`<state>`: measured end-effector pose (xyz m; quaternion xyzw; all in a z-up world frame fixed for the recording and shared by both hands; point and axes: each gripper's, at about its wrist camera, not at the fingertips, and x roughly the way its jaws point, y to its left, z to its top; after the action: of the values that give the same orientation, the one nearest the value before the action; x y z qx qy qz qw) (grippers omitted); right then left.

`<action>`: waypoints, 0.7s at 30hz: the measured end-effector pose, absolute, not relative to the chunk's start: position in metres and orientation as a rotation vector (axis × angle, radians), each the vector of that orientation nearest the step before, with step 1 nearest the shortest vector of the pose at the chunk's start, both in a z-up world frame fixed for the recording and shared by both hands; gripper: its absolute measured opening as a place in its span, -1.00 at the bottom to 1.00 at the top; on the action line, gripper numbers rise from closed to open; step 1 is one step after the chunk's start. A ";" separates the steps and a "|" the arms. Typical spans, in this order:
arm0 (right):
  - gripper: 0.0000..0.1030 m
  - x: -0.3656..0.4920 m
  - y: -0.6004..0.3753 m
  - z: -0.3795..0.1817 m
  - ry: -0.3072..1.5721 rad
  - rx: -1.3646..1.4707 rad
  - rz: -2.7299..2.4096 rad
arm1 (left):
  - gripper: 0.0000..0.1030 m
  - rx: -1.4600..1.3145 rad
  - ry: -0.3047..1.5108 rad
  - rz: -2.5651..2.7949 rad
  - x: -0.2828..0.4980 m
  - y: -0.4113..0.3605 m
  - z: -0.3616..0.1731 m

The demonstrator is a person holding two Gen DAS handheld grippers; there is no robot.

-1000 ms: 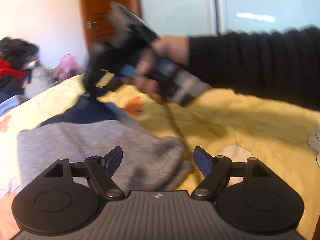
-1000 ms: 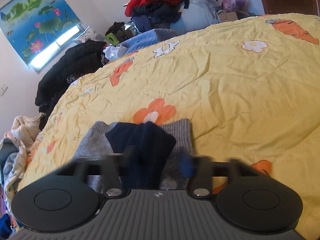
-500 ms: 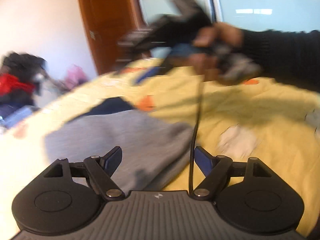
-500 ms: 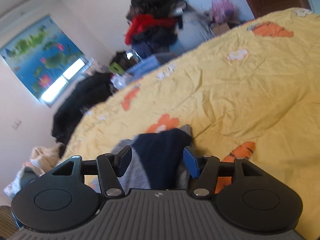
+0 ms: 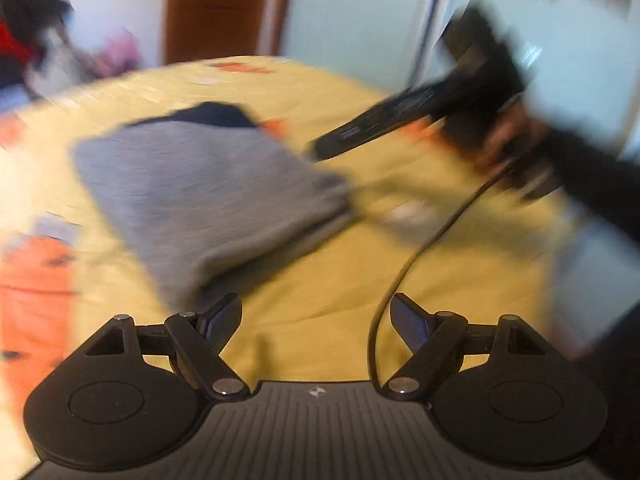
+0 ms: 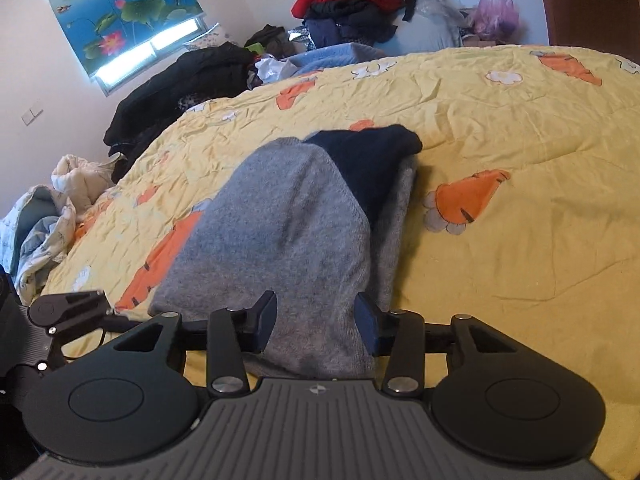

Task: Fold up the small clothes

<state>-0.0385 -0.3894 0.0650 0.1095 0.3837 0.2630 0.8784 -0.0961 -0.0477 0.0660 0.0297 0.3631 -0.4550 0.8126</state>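
Note:
A folded grey knit garment (image 6: 288, 216) lies on the yellow quilt (image 6: 520, 160), with its navy part (image 6: 372, 160) folded over the far end. My right gripper (image 6: 316, 320) hovers over the garment's near edge. Its jaws are apart and closing, with the grey cloth below them and the pads not pressing on it. In the blurred left wrist view the same garment (image 5: 208, 184) sits to the upper left. My left gripper (image 5: 316, 322) stands open over bare quilt with nothing between its fingers. A hand in a black sleeve (image 5: 592, 172) holds the right gripper's body at the upper right.
A black cable (image 5: 420, 248) runs past the left gripper's right finger. Heaps of clothes (image 6: 352, 4) and dark coats (image 6: 180, 80) lie beyond the bed's far side, and bedding (image 6: 48, 216) at its left. A brown door (image 5: 216, 8) stands behind.
The right gripper let go of the navy part, opened, and drew back to the garment's near edge. The left gripper swung away to the right, so the garment now sits further left in its view.

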 end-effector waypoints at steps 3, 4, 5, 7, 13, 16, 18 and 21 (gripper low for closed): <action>-0.04 -0.032 -0.400 0.069 0.791 0.244 0.506 | 0.59 -0.280 0.821 -1.040 -0.078 -0.011 0.078; -0.03 -0.031 -0.403 0.069 0.792 0.249 0.488 | 0.59 -0.358 0.814 -0.983 -0.072 0.000 0.078; -0.03 -0.030 -0.406 0.067 0.793 0.258 0.475 | 0.60 -0.378 0.801 -0.894 -0.067 0.008 0.077; -0.03 -0.032 -0.405 0.067 0.795 0.262 0.479 | 0.60 -0.243 0.793 -0.643 -0.065 0.009 0.070; -0.03 -0.034 -0.383 0.057 0.829 0.192 0.502 | 0.59 0.287 0.699 -0.455 -0.088 -0.043 0.034; -0.03 -0.033 -0.378 0.056 0.833 0.165 0.504 | 0.59 0.302 0.645 -0.410 -0.093 -0.051 0.025; -0.03 -0.030 -0.377 0.054 0.837 0.164 0.507 | 0.59 0.273 0.654 -0.393 -0.080 -0.061 0.018; -0.03 -0.021 -0.375 0.047 0.863 0.157 0.495 | 0.28 0.267 0.635 -0.405 -0.076 -0.071 0.022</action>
<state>-0.0214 -0.3745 0.0472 0.0754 0.4136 0.2372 0.8758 -0.0755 -0.0708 0.0215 0.1300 0.3090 -0.1971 0.9213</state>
